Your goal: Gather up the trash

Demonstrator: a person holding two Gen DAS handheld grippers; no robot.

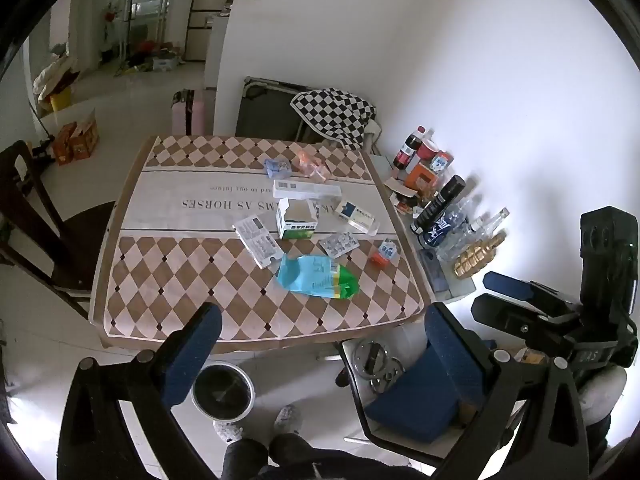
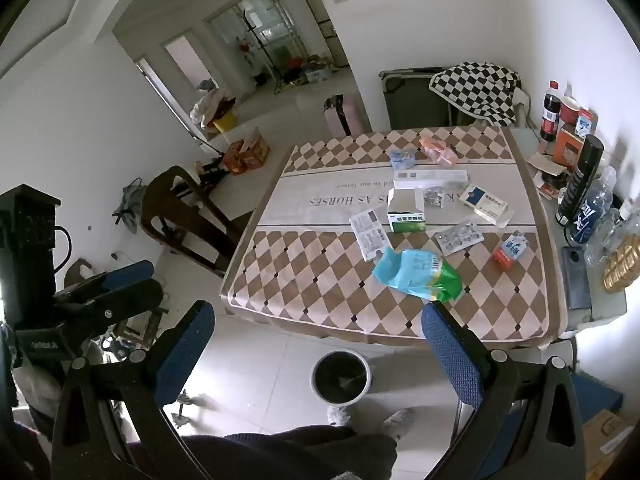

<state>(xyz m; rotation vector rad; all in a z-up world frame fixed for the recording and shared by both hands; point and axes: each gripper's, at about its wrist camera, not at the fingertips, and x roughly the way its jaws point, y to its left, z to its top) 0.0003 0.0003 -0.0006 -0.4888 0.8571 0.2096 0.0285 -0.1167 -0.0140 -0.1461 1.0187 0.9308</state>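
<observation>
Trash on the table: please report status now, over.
Left hand-held gripper and right hand-held gripper open, empty. Blue-green bag and boxes lie on the table, untouched. Bin on the floor, path free.

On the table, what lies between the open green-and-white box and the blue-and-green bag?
Nothing lies fully between the box and the bag: bare checked cloth. A printed leaflet lies just to the left of the gap. Both wrist views show this.

On the table (image 1: 180,280) lie one bag (image 1: 316,276), one open green box (image 1: 297,220), one long box (image 1: 307,189), two blister sheets (image 1: 339,243), and two small cartons (image 1: 385,252).
</observation>
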